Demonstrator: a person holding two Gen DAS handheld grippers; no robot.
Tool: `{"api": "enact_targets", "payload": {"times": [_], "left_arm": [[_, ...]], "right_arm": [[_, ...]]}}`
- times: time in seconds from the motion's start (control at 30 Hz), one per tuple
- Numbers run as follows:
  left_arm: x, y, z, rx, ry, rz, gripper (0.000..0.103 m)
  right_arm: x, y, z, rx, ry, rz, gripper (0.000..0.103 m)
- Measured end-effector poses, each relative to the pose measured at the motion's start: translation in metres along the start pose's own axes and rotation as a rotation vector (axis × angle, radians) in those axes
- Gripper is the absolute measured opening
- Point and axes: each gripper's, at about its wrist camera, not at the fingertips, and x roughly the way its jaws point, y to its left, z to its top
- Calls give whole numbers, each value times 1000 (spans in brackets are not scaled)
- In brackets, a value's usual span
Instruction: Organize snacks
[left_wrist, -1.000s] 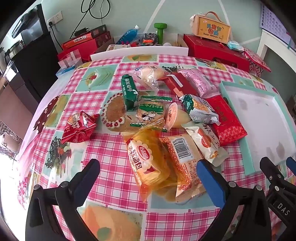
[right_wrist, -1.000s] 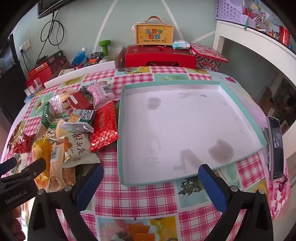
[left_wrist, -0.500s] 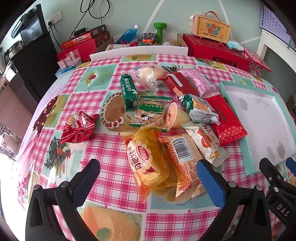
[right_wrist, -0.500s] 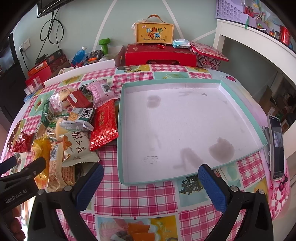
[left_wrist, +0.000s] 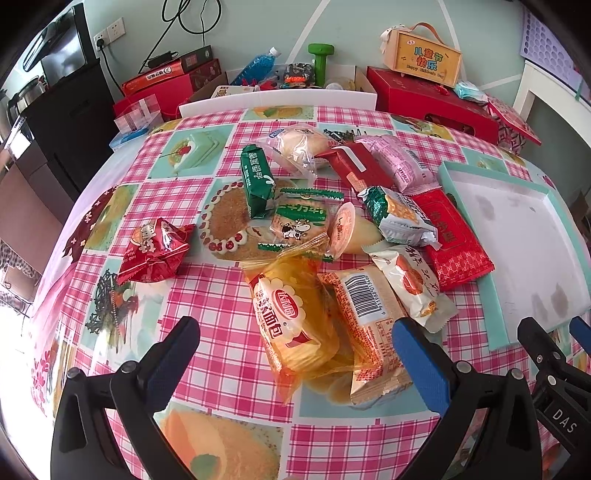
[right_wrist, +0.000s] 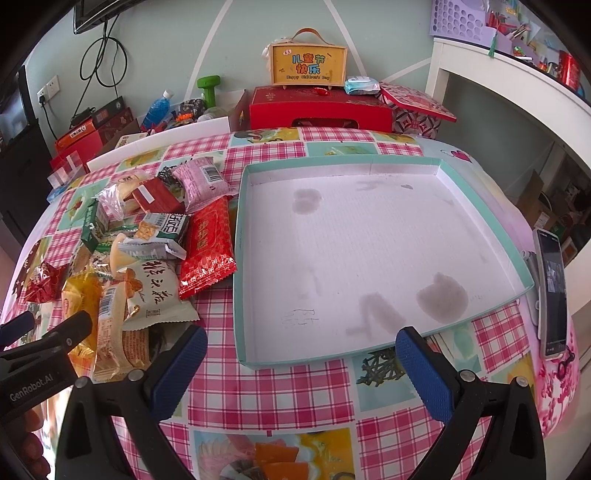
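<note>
Left gripper (left_wrist: 295, 343): black arms, blue-padded fingers (left_wrist: 419, 356), spread wide and holding nothing, hovering over the near end of the snack heap. Directly between and beyond the fingers: clear orange-yellow bag of bread with red label (left_wrist: 291, 321), overlapped at its right edge by an orange packet showing a barcode (left_wrist: 364, 317).

Right gripper (right_wrist: 301, 356): same build, likewise spread wide, nothing held, poised above the near rim of the shallow teal-edged cardboard tray with white floor (right_wrist: 243, 258) (floor bare apart from a few grey stains).

Snack heap, all on the pink-checked tablecloth (left_wrist: 207, 295), left of the tray:
- cream packet printed with orange biscuits (left_wrist: 410, 284), lying across the barcode packet's far corner;
- flat red foil packet with lattice pattern (left_wrist: 452, 236), just beside the tray's left wall;
- green-and-white cracker packet (left_wrist: 397, 216), resting partly on the red foil one;
- small sealed jelly cup with peach lid (left_wrist: 345, 229);
- round clear packet with cow drawing and green zigzag seals (left_wrist: 301, 221);
- dark green bar-shaped packet (left_wrist: 256, 181);
- clear bag holding a pale bun (left_wrist: 299, 146);
- dark red box-like packet with white stripe (left_wrist: 354, 168);
- pink packet (left_wrist: 400, 162).

Apart from the heap, to its left: crumpled red foil bag (left_wrist: 157, 249).

Right of the tray, at the table edge: upright smartphone (right_wrist: 552, 291).
</note>
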Motion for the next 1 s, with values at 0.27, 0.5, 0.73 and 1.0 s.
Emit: {"api": "enact_targets", "payload": {"times": [0.27, 0.5, 0.73, 1.0], "left_arm": [[1, 0, 0, -4, -1, -7, 103], [1, 0, 0, -8, -2, -13, 103], [0, 0, 0, -13, -13, -15, 103], [0, 4, 0, -40, -20, -22, 103]], "right_arm": [[0, 0, 0, 0, 1, 0, 103], [0, 0, 0, -1, 1, 0, 103], [0, 0, 0, -3, 2, 0, 103], [0, 0, -2, -6, 4, -1, 103]]}}
